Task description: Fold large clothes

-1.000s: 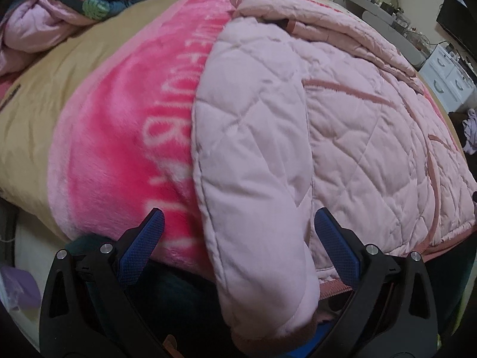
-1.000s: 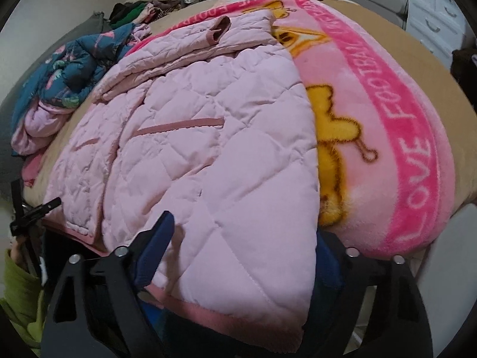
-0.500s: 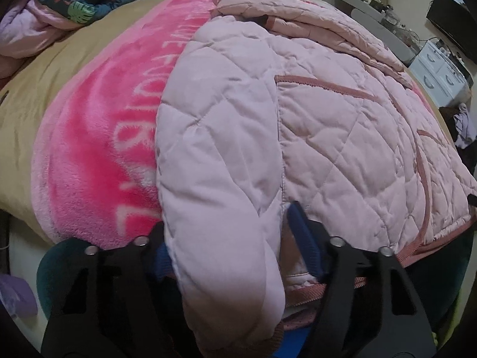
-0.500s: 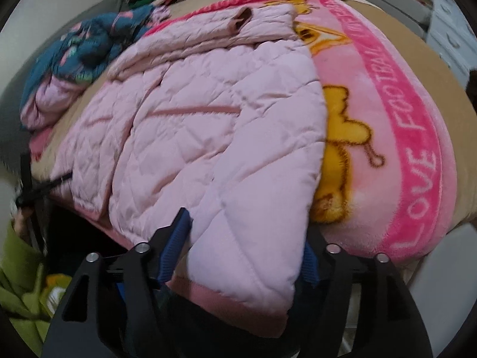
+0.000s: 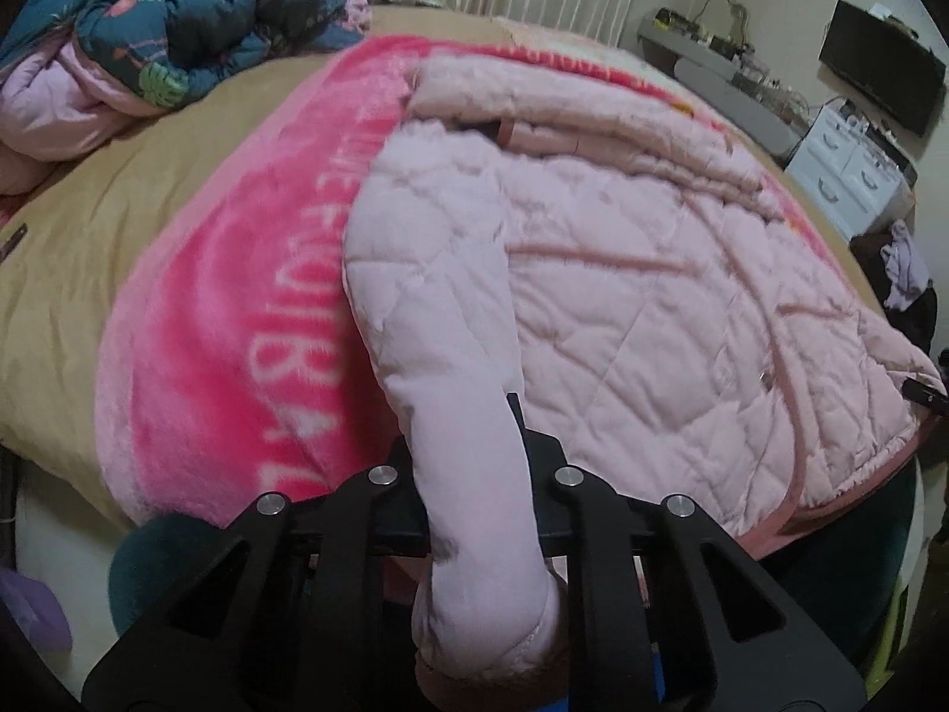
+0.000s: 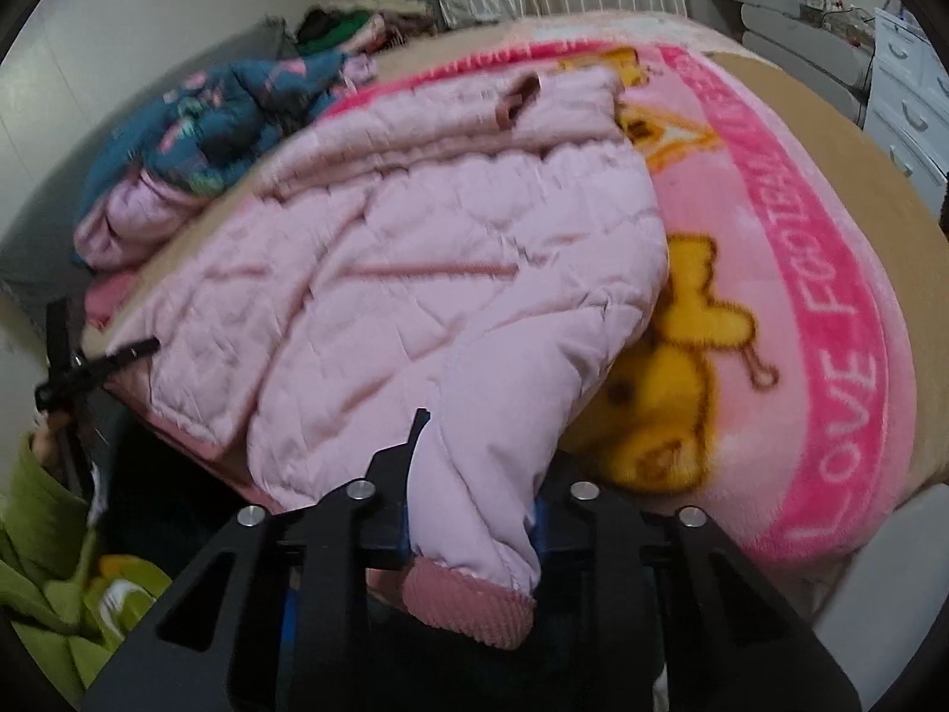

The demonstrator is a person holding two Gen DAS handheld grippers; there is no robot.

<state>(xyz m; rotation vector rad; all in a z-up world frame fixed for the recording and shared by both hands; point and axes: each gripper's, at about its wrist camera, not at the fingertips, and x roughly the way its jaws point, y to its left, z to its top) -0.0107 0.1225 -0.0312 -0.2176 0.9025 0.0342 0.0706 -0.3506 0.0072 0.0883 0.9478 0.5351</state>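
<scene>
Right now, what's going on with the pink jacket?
A person with a gripper in each hand is starting to fold a pink quilted jacket that lies spread on a pink blanket over the bed. The left gripper is closing on one sleeve near its cuff, and the right gripper is closing on the other sleeve. Both sleeves hang over the bed's near edge; no fold is made yet.
</scene>
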